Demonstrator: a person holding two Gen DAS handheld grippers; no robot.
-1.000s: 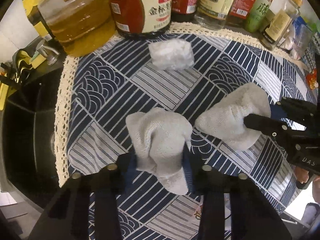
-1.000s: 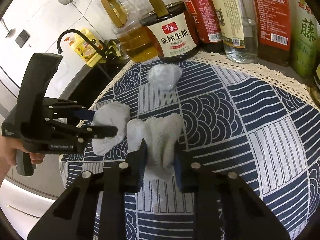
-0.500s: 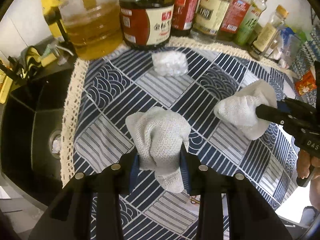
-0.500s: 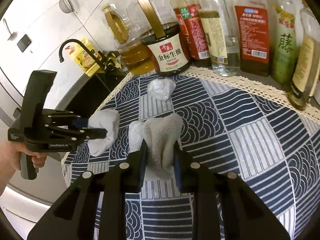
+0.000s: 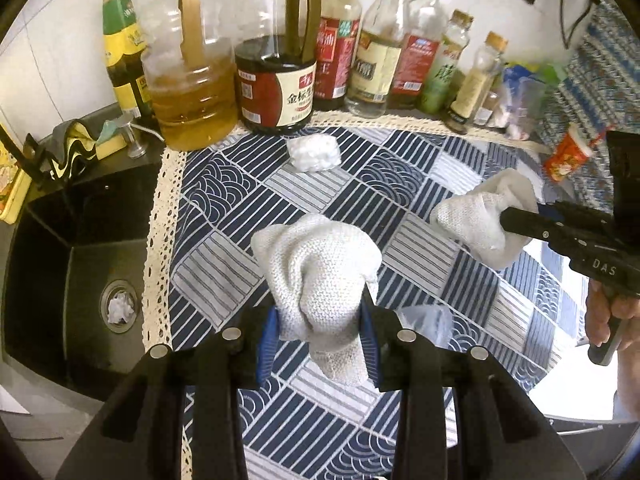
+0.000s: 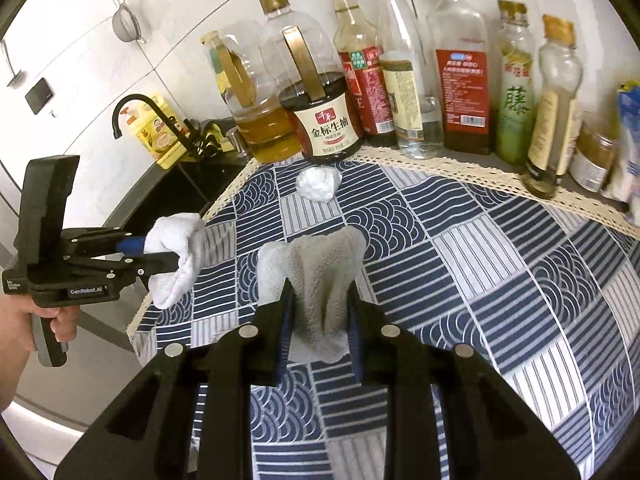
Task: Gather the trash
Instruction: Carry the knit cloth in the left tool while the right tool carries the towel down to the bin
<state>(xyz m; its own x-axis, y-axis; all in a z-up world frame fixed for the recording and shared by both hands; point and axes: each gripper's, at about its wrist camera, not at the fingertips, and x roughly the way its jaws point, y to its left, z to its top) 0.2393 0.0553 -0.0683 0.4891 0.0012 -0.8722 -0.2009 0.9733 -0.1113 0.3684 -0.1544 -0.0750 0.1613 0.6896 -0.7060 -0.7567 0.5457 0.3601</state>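
My left gripper is shut on a crumpled white paper towel and holds it above the blue patterned tablecloth. My right gripper is shut on a second crumpled paper towel, also lifted off the cloth. Each gripper shows in the other's view: the right one with its towel, the left one with its towel. A third white wad lies on the cloth near the soy sauce jug; it also shows in the right wrist view.
A row of oil and sauce bottles lines the back of the counter. A black sink with a wad in its drain lies left of the cloth. A red snack pack stands at the far right.
Both grippers have risen and pulled back from the cloth, each still holding its paper towel. The third wad has not moved.
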